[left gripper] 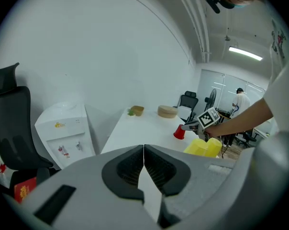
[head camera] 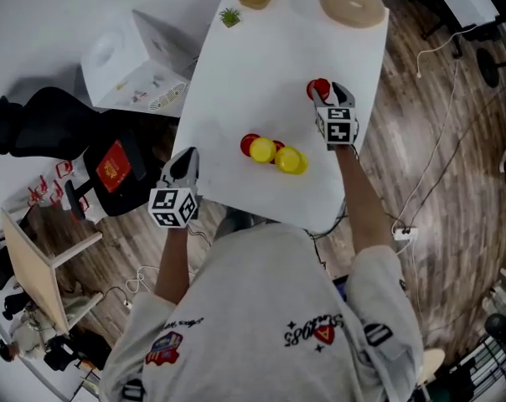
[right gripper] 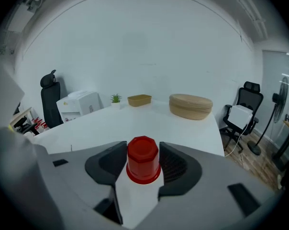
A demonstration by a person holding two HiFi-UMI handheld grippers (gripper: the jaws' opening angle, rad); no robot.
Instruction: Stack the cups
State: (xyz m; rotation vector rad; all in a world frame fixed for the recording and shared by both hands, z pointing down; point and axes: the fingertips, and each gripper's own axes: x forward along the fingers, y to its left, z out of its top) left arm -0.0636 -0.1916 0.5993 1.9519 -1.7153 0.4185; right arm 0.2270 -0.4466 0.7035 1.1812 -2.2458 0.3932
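No legible writing: shirt print [head camera: 316, 333] and red box [head camera: 112, 167] lettering too small to read. Counted on white tabletop [head camera: 261, 65]: 2 yellow cups, 3 red as far as seen. Upside-down red cup [head camera: 317, 87] toward right side, sits betw. spread fingers [right gripper: 175, 164] of R gripper [head camera: 330, 93], unpinched. Rest bunched mid-tabletop: red [head camera: 249, 144], yellow [head camera: 263, 150], red sliver, yellow [head camera: 292, 161]. L gripper [head camera: 184, 164] at near-left edge, its fingers pressed together, empty.

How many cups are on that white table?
5 visible: a lone red cup between the right gripper's jaws; clustered nearer the person, a left red cup, left yellow cup, half-hidden red cup and right yellow cup. Others may be nested.
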